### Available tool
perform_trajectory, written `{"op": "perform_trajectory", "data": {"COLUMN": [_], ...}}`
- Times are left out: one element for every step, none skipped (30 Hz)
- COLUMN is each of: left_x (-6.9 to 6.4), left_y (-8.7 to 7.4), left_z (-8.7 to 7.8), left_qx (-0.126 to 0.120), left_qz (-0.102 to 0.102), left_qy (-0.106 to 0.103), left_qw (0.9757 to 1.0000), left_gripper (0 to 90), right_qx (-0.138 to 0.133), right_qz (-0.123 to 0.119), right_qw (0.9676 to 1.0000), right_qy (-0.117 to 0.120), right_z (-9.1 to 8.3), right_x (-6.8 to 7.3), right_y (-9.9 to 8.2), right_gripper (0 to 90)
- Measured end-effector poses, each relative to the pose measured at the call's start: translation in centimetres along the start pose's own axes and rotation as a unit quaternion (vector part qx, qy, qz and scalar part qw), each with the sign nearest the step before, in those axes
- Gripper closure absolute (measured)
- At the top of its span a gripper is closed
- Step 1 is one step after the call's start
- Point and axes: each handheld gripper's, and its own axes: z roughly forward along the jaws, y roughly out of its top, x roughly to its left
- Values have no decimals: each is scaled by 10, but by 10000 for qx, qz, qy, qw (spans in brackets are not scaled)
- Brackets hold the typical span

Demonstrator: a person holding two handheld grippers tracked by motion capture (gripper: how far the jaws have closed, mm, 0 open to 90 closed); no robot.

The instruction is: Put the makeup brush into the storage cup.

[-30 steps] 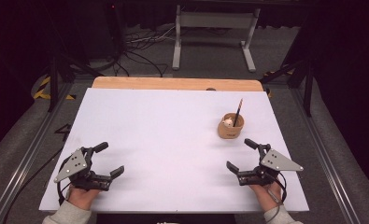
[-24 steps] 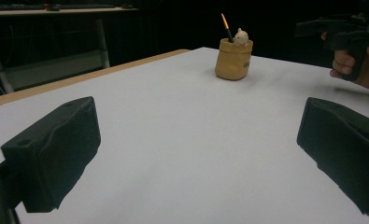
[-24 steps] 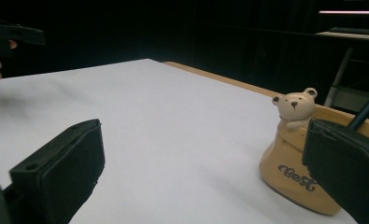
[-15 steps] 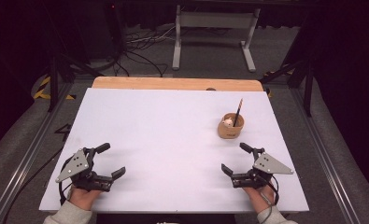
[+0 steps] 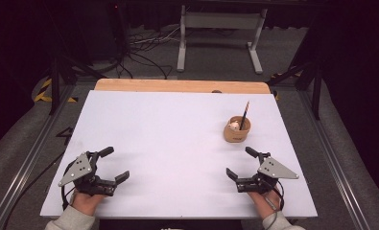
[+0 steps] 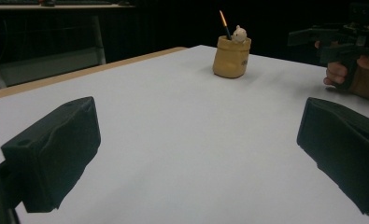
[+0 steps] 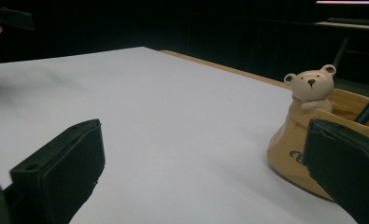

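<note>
Tan sack-shaped ceramic pen holder [image 5: 237,129] stands upright on the right half of your white table top [image 5: 177,143], beyond your right gripper [image 5: 244,165] and slightly toward the table's middle from it, apart from it. A small cream bear figure [image 5: 234,126] peeks over its rim, and a dark pencil with an orange tip [image 5: 244,115] leans out of it. From your right gripper view the holder [image 7: 308,154] sits close ahead at the right, partly behind the right-hand black jaw, with the bear [image 7: 311,86] facing the camera.

Your right gripper is released, jaws spread wide with nothing between them. Your left gripper [image 5: 111,165] is likewise spread and empty, low near the table's front left. From your left gripper view the holder [image 6: 231,56] stands far across the sheet, and your right hand [image 6: 355,77] shows at the right edge, wrapped round its gripper.

Nothing lies between either gripper and the holder; the white surface around them is bare. A strip of wooden board [image 5: 182,86] edges the far side of the table, and a grey metal stand [image 5: 220,24] and loose cables [image 5: 144,43] sit on the floor beyond.

Compared with a second ago, your right gripper has drawn back toward you and inward, widening the gap to the holder. Your left gripper and the holder are where they were.
</note>
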Motion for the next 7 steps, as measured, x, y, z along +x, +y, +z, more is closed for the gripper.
{"op": "perform_trajectory", "data": {"left_x": [1,1,1,1,0,0,0], "left_y": [0,0,0,0,-1,-1,-1], "left_z": [0,0,0,0,1,1,1], "left_qx": [14,12,17,27,32,40,44], "left_qz": [34,39,38,36,9,-19,-12], "left_qy": [1,9,9,2,-18,-27,-24], "left_qw": [10000,10000,10000,10000,10000,10000,10000], "left_gripper": [2,2,2,2,2,2,2], "right_qx": [3,1,-3,-7,-8,-13,-31], "right_qz": [-3,0,9,13,9,1,8], "right_qw": [10000,10000,10000,10000,10000,10000,10000], "right_qy": [7,6,7,5,1,7,5], "right_z": [0,0,0,0,0,0,-1], "right_x": [0,0,0,0,0,-1,-1], "right_y": [0,0,0,0,0,1,1], "right_gripper": [0,0,0,0,0,0,0]}}
